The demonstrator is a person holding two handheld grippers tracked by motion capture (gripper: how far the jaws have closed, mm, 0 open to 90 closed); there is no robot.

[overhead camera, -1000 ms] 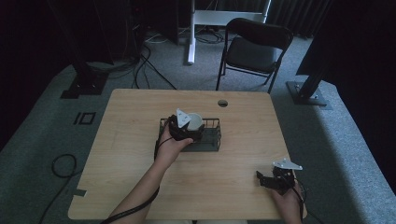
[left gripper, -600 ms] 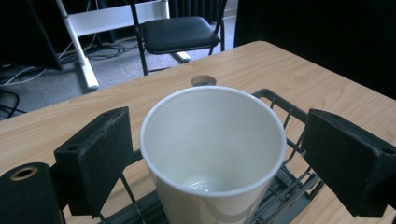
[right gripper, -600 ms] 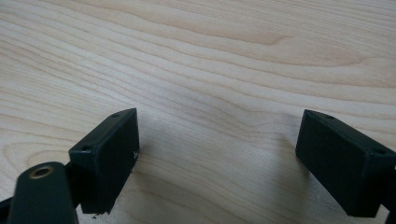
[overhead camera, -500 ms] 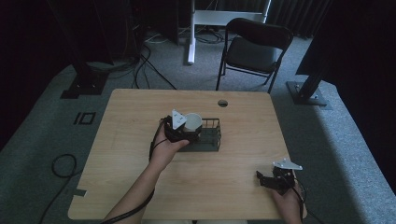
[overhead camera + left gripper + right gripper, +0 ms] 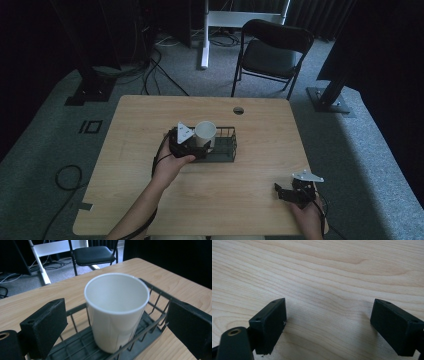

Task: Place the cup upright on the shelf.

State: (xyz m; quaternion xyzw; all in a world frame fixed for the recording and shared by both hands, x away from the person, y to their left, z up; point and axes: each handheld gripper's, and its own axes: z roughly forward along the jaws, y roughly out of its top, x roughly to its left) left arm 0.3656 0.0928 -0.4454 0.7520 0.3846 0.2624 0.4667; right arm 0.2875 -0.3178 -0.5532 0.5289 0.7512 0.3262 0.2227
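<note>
A white paper cup (image 5: 205, 133) stands upright in the left end of a black wire basket (image 5: 227, 150) at the middle of the wooden table (image 5: 140, 200). My left gripper (image 5: 201, 146) sits at the basket's left side, open. In the left gripper view the cup (image 5: 116, 310) rests on the basket floor, behind the wire rim (image 5: 155, 290). The left gripper (image 5: 116, 325) has a jaw on each side of it, each with a gap to the cup wall. My right gripper (image 5: 283, 191) rests low near the table's front right corner. The right gripper (image 5: 334, 325) is open over bare wood.
A round cable hole (image 5: 238, 110) is in the table's far edge. A black folding chair (image 5: 272, 50) stands behind the table, with stand bases and cables on the grey floor around it.
The left gripper has drawn back to the left off the basket, and the white cup now stands uncovered in it. The right gripper has stayed put.
</note>
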